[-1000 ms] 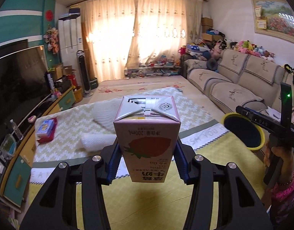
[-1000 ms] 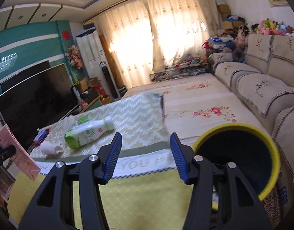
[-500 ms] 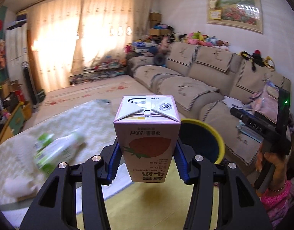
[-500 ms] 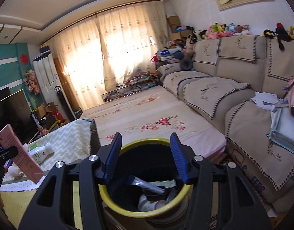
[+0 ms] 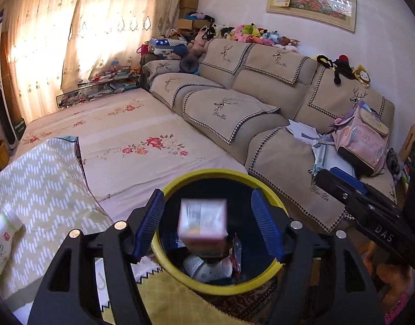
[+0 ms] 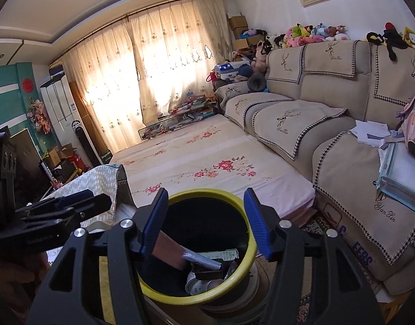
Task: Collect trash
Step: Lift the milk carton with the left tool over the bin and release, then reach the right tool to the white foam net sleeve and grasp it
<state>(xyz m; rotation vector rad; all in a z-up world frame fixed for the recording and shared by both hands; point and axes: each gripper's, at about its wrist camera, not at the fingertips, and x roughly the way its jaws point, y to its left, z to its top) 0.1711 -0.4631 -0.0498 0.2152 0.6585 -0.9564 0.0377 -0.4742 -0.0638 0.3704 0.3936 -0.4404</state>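
Falling blurred between the just-opened, parted jaws of the left gripper, the milk carton touches neither; bin below.

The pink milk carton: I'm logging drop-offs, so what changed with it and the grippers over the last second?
The left hand-held gripper swung from the table to over the yellow-rimmed bin; its jaws have just been opening, and the pink milk carton, clamped before, is now blurred and loose between them above the bin. The right hand-held gripper also moved over the bin, opening slightly, empty. The green-and-white bottle stays on the table.
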